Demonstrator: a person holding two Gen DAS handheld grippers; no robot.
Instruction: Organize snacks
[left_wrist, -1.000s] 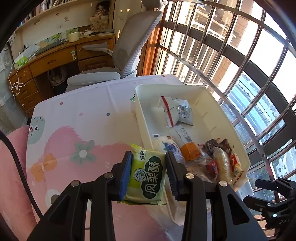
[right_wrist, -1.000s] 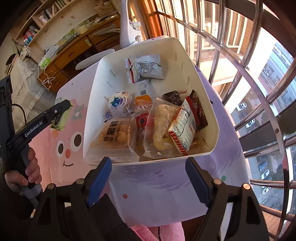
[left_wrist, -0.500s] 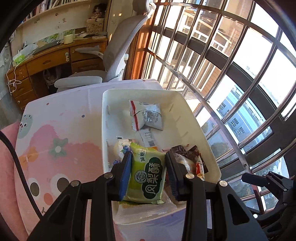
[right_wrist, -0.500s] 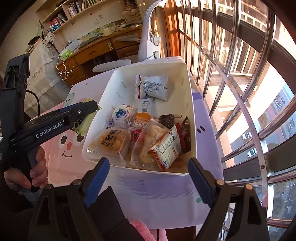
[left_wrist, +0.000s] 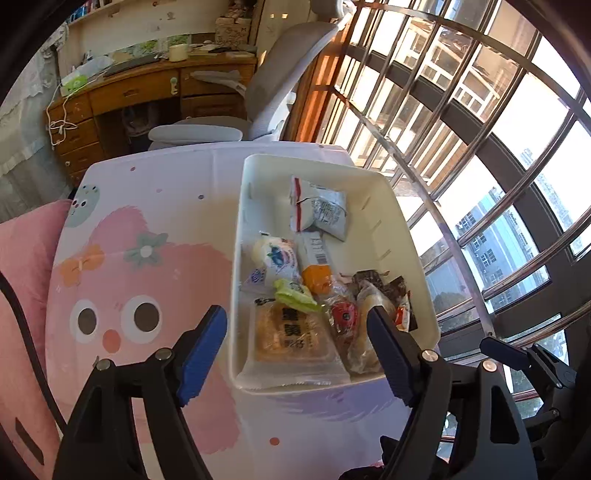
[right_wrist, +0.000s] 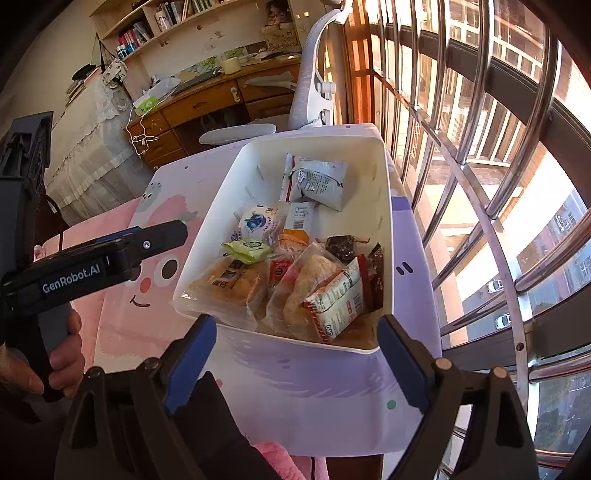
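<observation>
Release looks the step in hand: the left gripper (left_wrist: 295, 349), jaws opening with nothing between them, hangs over the white bin (left_wrist: 402, 236), the green snack packet (left_wrist: 295, 293) lies at its six o'clock end among other packets, so lifting straight up should avoid snagging it, while the right gripper (right_wrist: 295, 356) waits wide and empty.

Glossy white plastic bin (left_wrist: 402, 236), crinkly foil snack packets (right_wrist: 317, 181), printed cloth tablecloth (left_wrist: 155, 206)
</observation>
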